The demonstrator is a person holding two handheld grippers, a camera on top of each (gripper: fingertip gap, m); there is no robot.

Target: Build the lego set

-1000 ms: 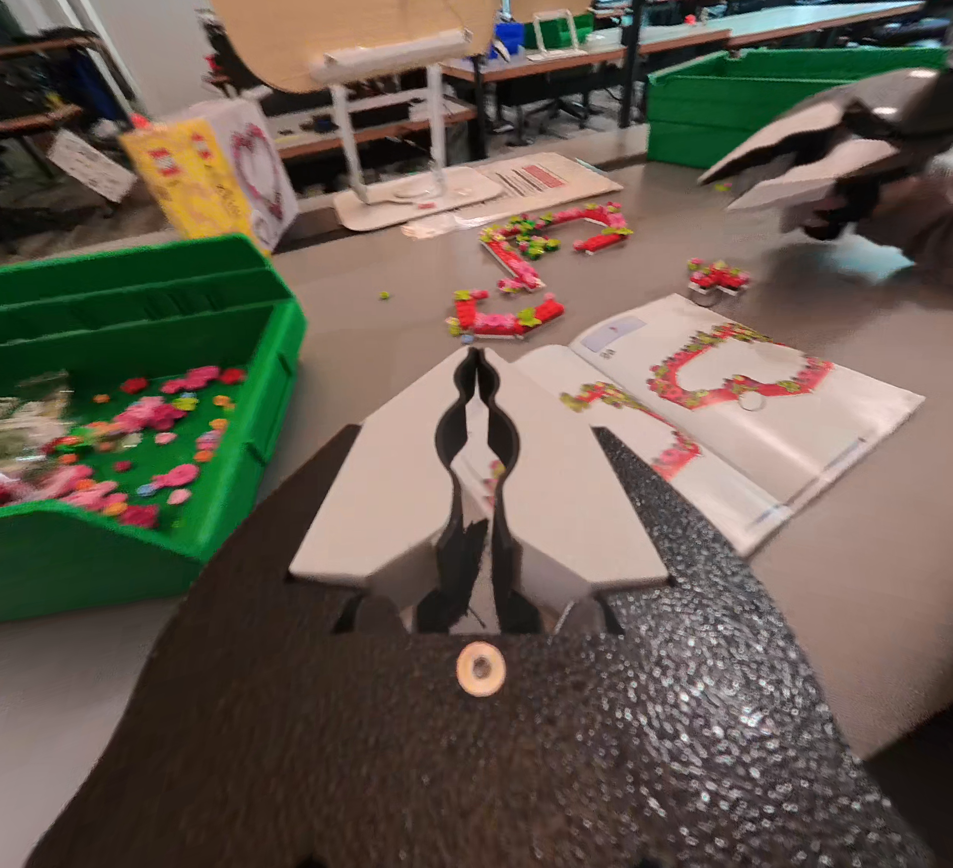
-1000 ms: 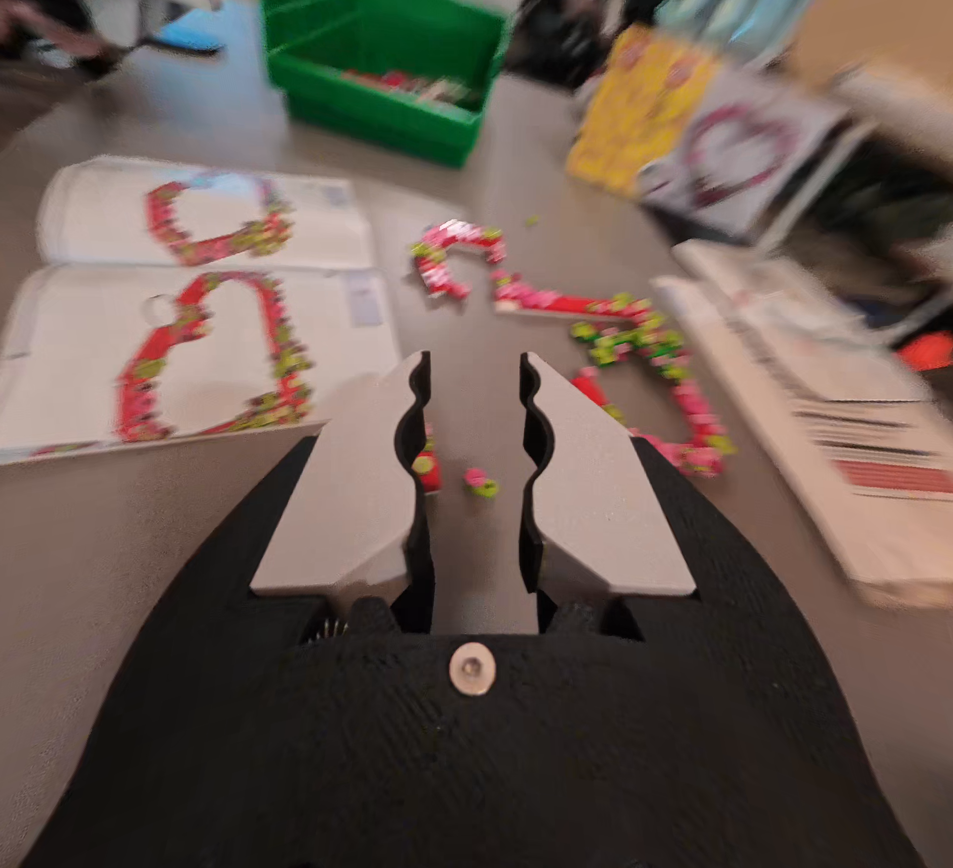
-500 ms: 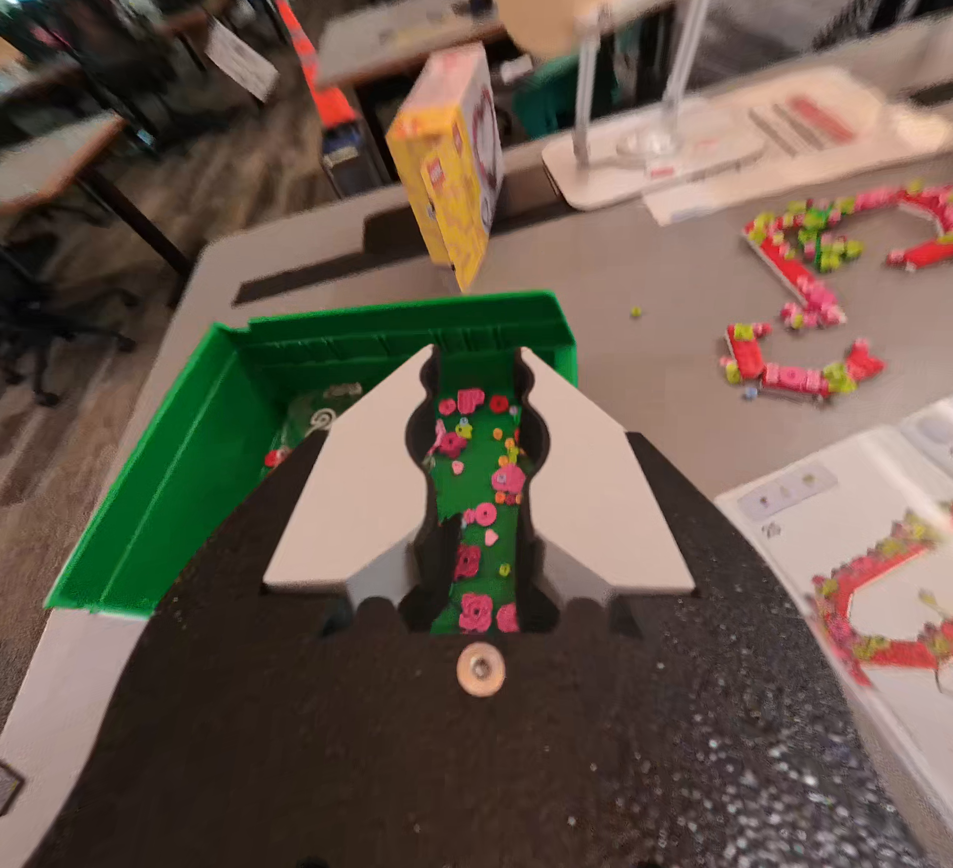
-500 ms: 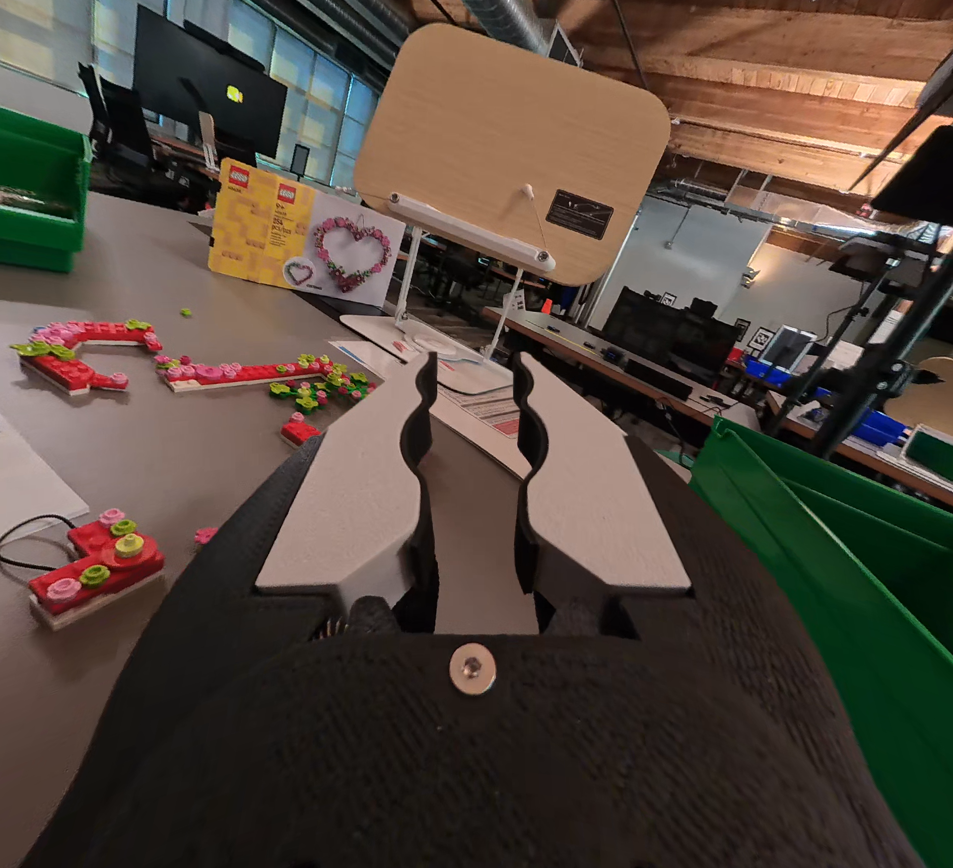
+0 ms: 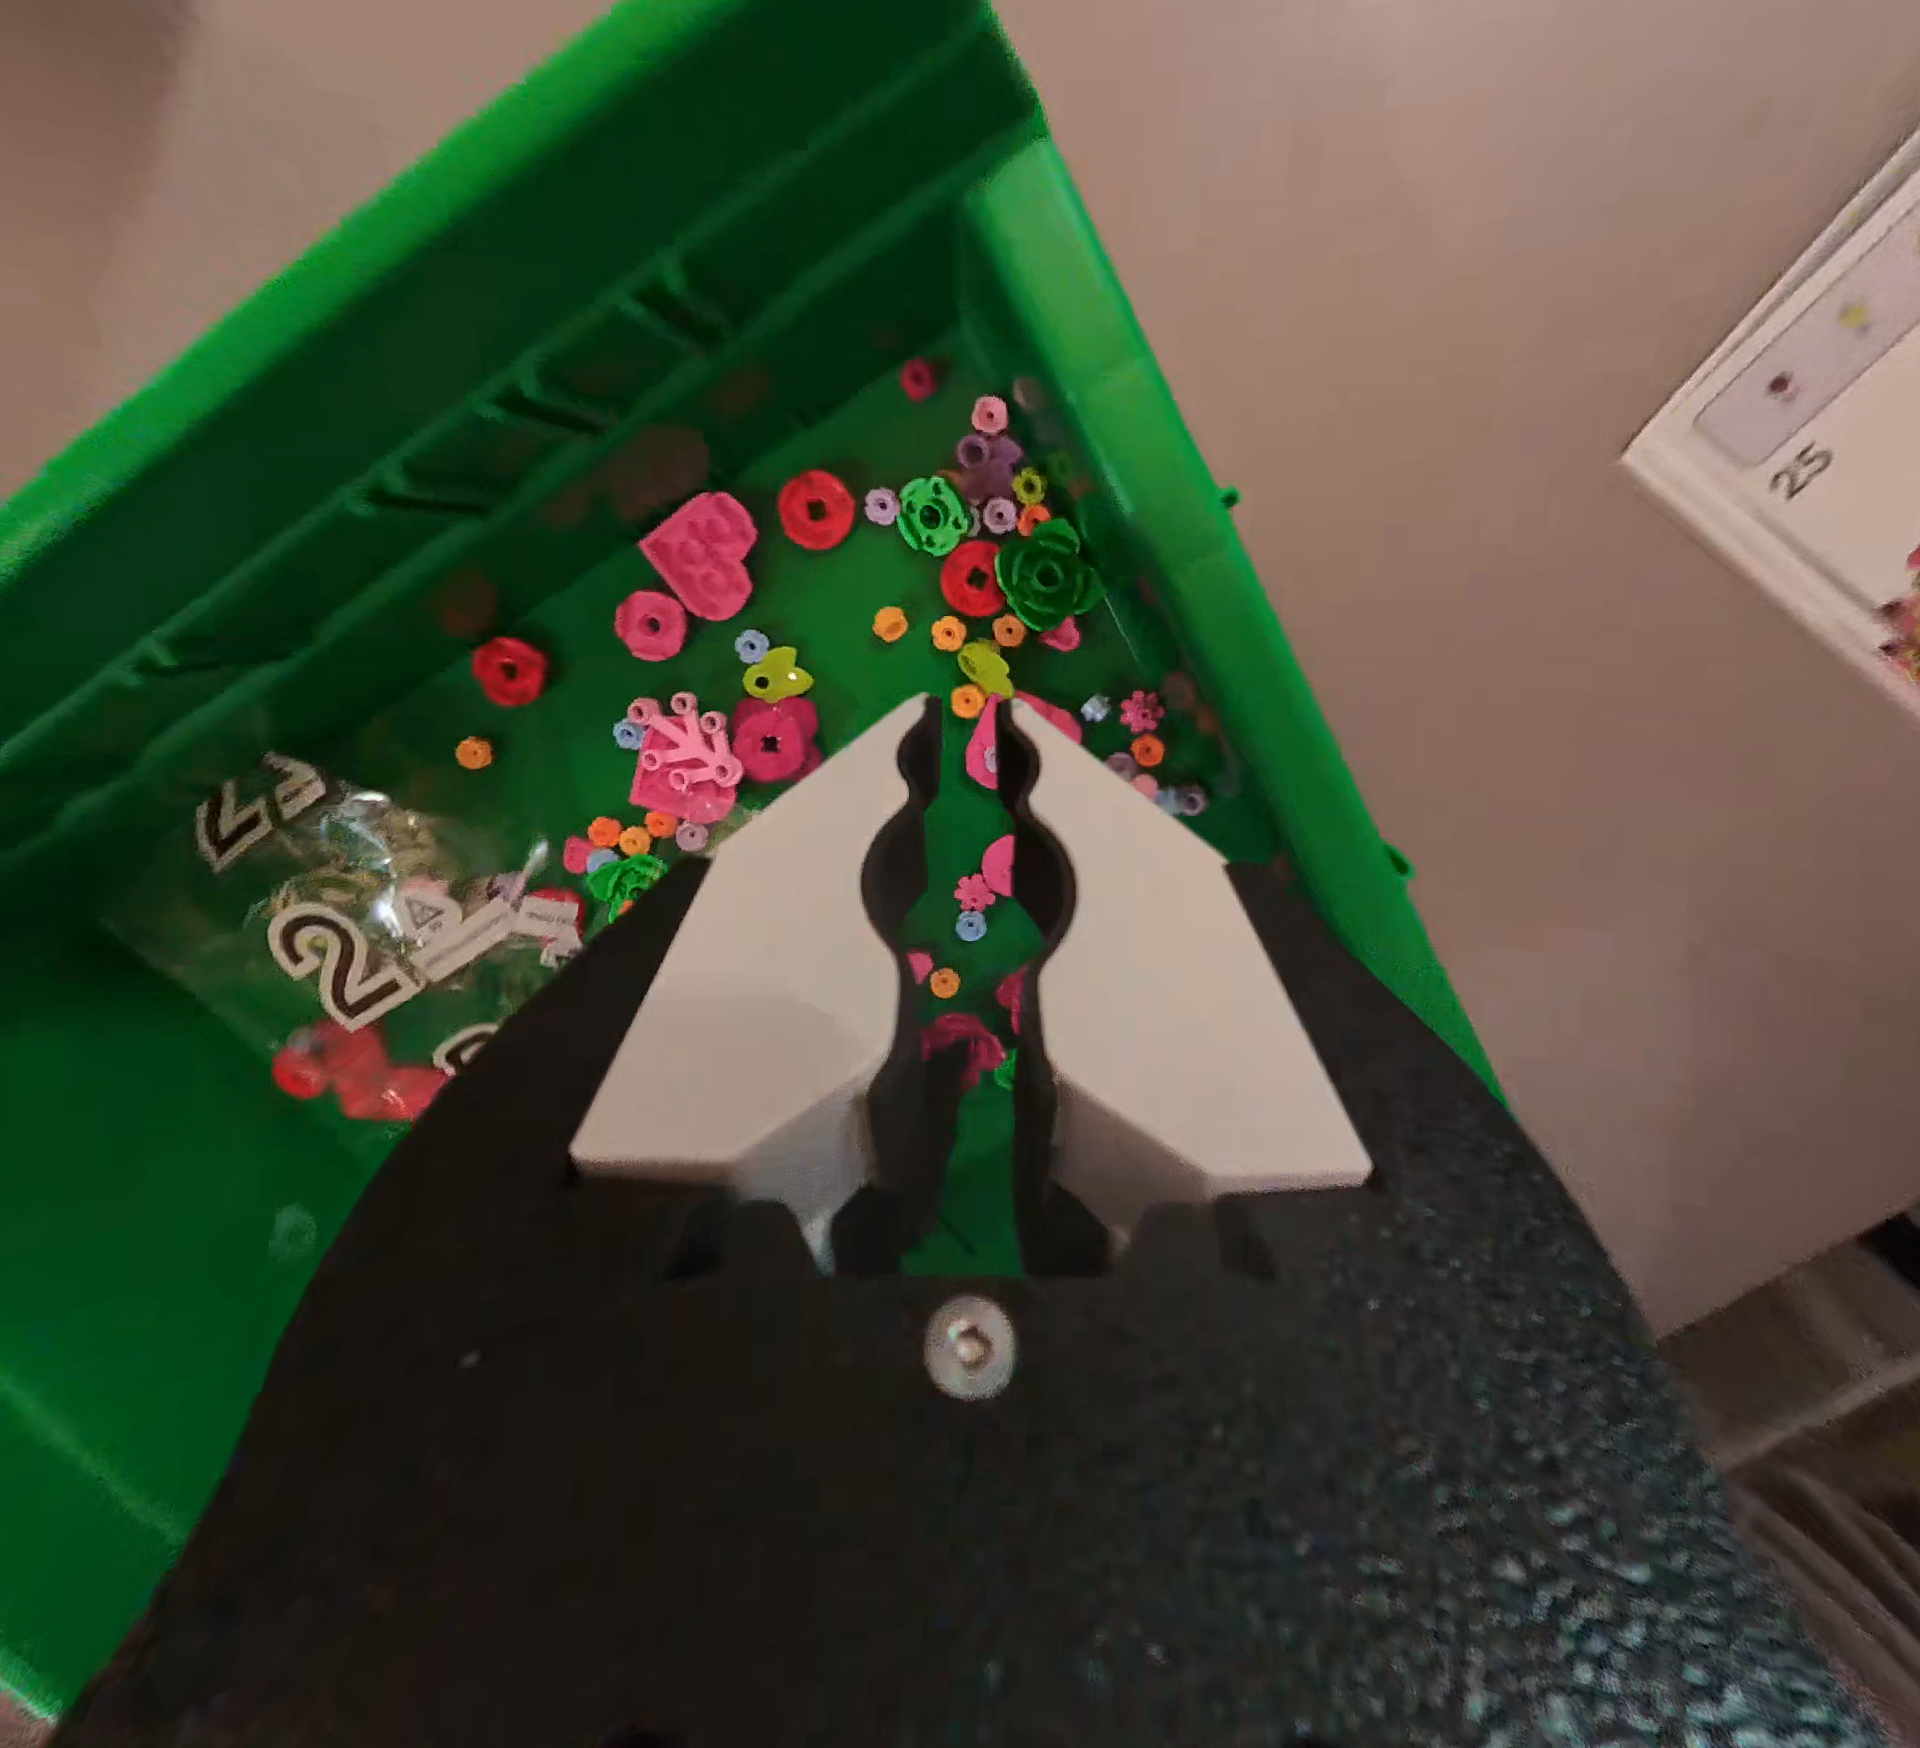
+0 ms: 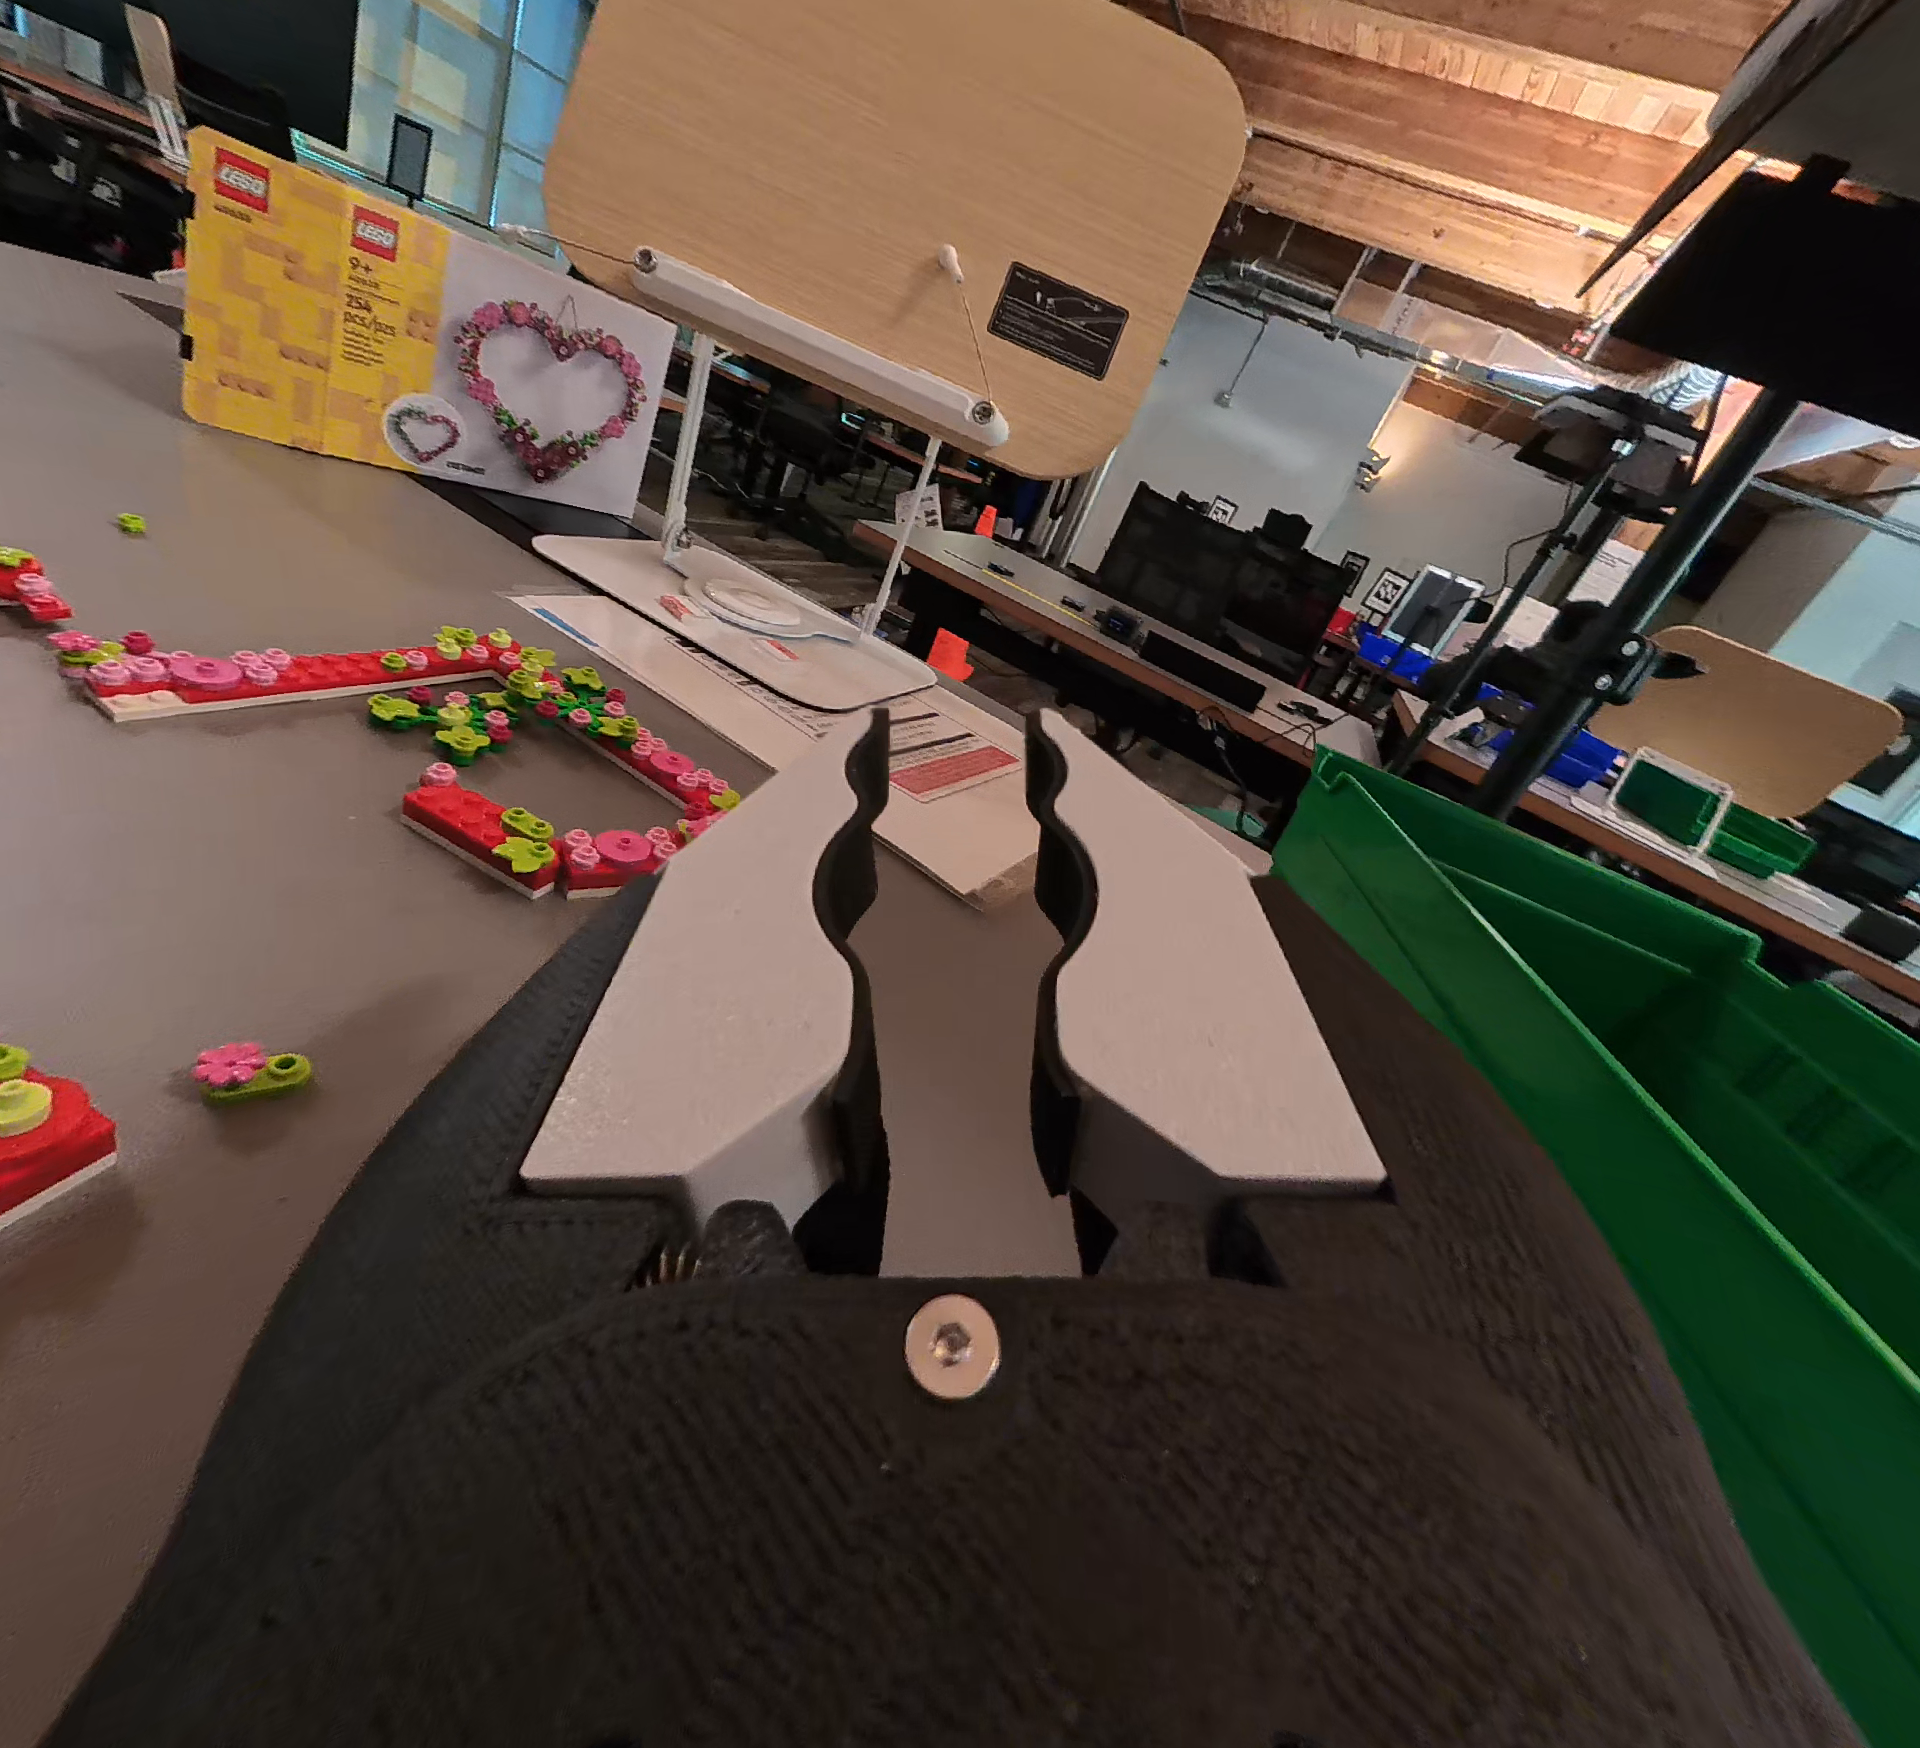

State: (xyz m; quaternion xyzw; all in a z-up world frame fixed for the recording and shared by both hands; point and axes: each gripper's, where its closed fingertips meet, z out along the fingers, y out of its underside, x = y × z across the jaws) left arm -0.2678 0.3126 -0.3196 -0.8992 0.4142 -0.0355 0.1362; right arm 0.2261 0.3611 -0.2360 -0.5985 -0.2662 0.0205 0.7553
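My left gripper hangs over the green bin, tips low above its floor. Its jaws stand a narrow gap apart. A pink piece shows in the gap by the right finger; I cannot tell if it is touched. Several loose pieces lie around it: a pink heart plate, red rounds, a green rose. My right gripper is open and empty, low over the grey table. Red heart-frame segments with flowers lie to its left.
A clear numbered bag lies in the bin's left part. The instruction booklet lies right of the bin. A second green bin is right of my right gripper. A wooden book stand, the yellow set box and a small pink flower piece are also on the table. Tip to tip, the grippers are about 50 cm apart. It is some 4 cm from my left tips to the green rose. To reach the pink heart plate in a straight line is about 6 cm for my left fingers, about 50 cm for my right.
My left gripper swung left from the booklet, opened, then dropped into the green bin with its jaws narrowing. My right gripper swung right and now holds nearly still, still open.
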